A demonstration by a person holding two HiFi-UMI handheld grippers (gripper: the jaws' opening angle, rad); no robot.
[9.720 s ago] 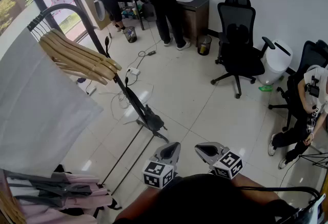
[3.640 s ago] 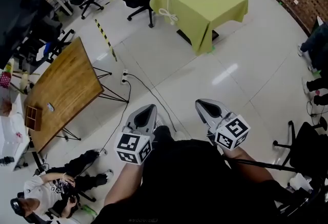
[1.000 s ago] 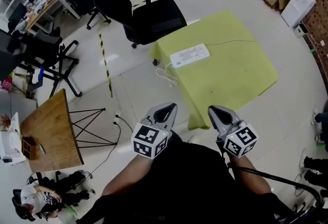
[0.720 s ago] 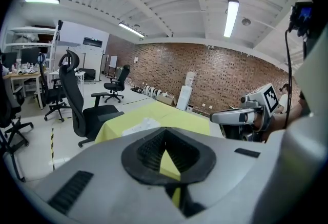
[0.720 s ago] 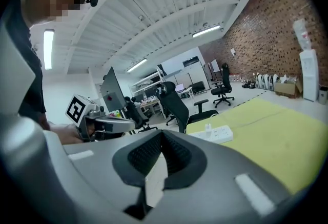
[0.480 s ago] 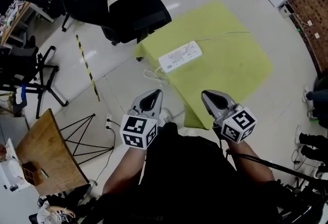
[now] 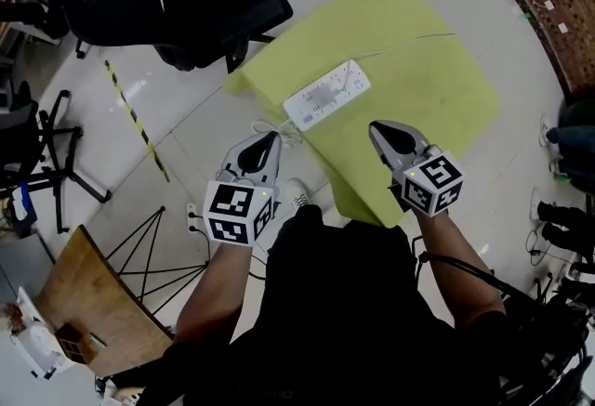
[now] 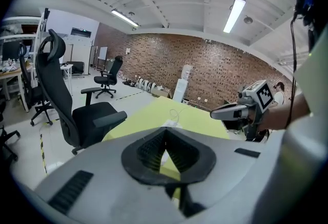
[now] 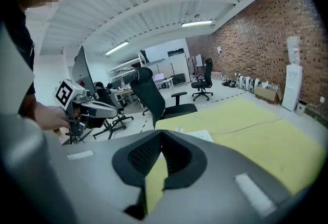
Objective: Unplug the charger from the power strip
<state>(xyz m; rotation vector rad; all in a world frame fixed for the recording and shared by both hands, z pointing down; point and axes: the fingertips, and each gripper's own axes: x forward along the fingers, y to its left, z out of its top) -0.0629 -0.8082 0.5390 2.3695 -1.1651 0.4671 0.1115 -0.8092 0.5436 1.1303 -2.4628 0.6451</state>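
Finding: the power strip [image 7: 326, 95] lies on the green-clothed surface [image 7: 423, 93], close along its left edge and near the corner that faces the office chair [image 7: 223, 0]. The charger itself we cannot make out from here (the strip's sockets are blurred at this range).

Both sets of jaws are together and hold nothing. The left gripper [image 7: 268, 140] and right gripper [image 7: 379, 129] hang short of the surface's near edge, apart from the strip.

Handling, as we judge it:
- a charger of this kind should be a small, rigid, light plastic block with smooth sides, seated firmly by its pins
- hold belongs on the opposite flat sides of its body, never on its lead
- the strip is light and would likely lift or slide on the cloth under a pull, so one pair of jaws ought to press the strip's bare end down

Surroundings: the strip's own white cord [image 7: 261, 126] loops over the left edge just beside the left gripper; a thin lead [image 7: 414, 43] runs from the strip across the cloth towards the far right edge; either could snag.

The chair stands off the corner, clear of the approach; nothing else lies on the surface between the jaws and the strip.
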